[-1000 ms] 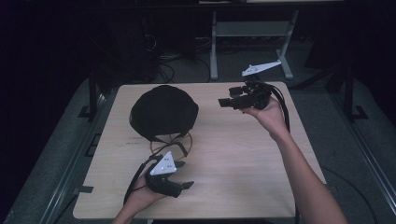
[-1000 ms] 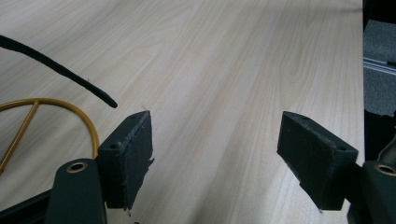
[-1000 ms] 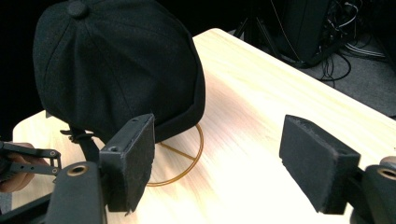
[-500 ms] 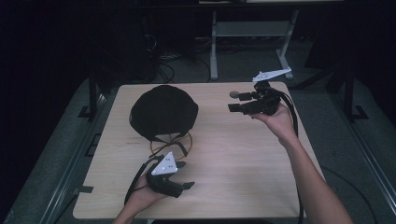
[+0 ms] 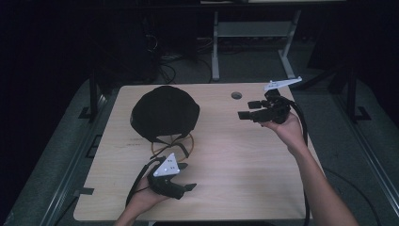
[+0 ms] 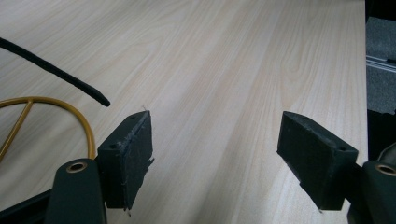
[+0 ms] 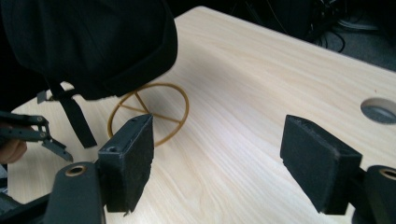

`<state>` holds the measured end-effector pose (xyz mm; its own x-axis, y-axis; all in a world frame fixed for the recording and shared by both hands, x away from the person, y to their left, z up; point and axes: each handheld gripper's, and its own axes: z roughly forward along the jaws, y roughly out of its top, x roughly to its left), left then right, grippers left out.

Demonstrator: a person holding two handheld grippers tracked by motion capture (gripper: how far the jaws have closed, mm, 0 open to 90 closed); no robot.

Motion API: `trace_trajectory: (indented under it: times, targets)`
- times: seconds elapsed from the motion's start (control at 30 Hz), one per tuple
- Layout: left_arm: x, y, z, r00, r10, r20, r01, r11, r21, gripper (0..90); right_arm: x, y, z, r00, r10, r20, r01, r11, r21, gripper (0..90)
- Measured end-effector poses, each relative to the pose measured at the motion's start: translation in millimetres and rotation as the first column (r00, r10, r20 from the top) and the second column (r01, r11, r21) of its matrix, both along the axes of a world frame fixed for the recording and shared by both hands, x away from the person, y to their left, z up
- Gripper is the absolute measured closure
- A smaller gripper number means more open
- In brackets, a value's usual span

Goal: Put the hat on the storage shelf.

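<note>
A black cap (image 5: 164, 111) is sitting on a thin gold stand (image 7: 149, 113) at the table's (image 5: 244, 165) far left. Both the left gripper (image 5: 181, 181) and right gripper (image 5: 245, 109) are gaping wide, holding nothing. The cap looks soft and light; I'd be pinching its brim edge.

left claw (image 5: 186, 181): black, grey triangular plate | right claw (image 5: 245, 109): black, trailing cable

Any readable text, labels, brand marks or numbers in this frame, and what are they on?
No readable text anywhere.
Black cap: no logo or lettering visible.
Grey plate on the left gripper: a few dark dots, too small to read as characters.
Grey plate on the right gripper: blank as far as it shows.
Wooden table and yellow ring stand: no markings.
</note>
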<state>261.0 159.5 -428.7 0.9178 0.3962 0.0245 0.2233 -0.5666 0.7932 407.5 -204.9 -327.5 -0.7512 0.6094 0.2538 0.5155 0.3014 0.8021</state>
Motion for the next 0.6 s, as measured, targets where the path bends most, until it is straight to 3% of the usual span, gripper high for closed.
trace_trajectory:
  times: [0.3, 0.6]
  targets:
    - [0.6, -0.3, 0.0, 1.0, 0.002, -0.008, -0.002, 1.0, 0.002, 26.3, -6.2, -16.1, -8.0, 0.9998, -0.017, -0.007, 0.017, 1.0, 0.011, 24.9]
    - [0.2, -2.2, -0.7, 0.9999, 0.0, -0.012, 0.0, 1.0, 0.002, 26.3, -16.6, -34.6, -25.2, 0.9991, -0.034, -0.027, 0.035, 0.999, 0.034, 24.9]
